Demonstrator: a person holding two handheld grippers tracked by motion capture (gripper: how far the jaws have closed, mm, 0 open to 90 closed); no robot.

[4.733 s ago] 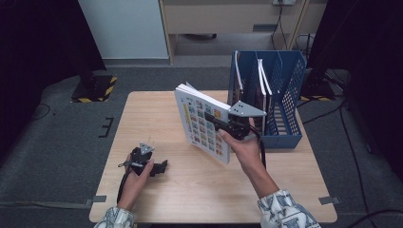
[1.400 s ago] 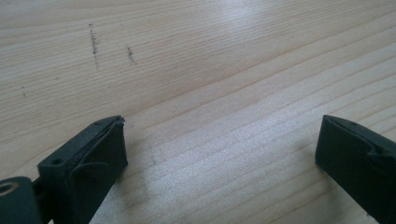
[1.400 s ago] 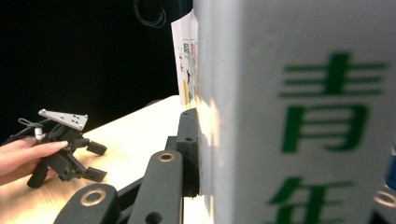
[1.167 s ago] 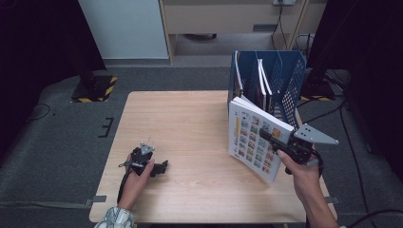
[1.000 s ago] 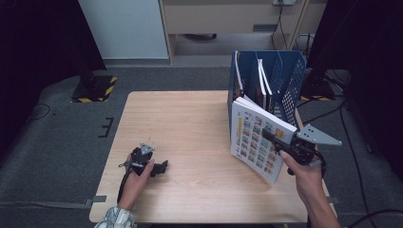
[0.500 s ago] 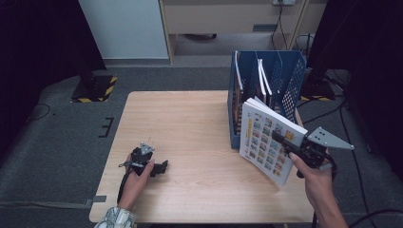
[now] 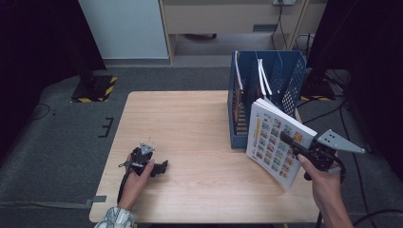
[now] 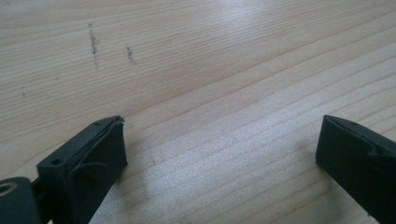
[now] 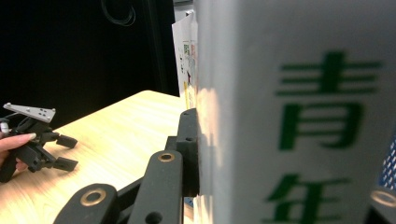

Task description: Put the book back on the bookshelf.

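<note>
White book (image 7: 275, 142) clamped in right gripper (image 7: 295, 145) fingers, hiding one; left gripper (image 7: 161, 167) fingers apart.

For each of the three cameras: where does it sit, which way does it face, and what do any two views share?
High view: above the table's near side, looking forward and down; both forearms and grippers show.
Left gripper view: low over the wood, along its open jaws.
Right gripper view: along its jaws, shut on the book.
Shared: the high and right gripper views both show the book and the left gripper.
</note>
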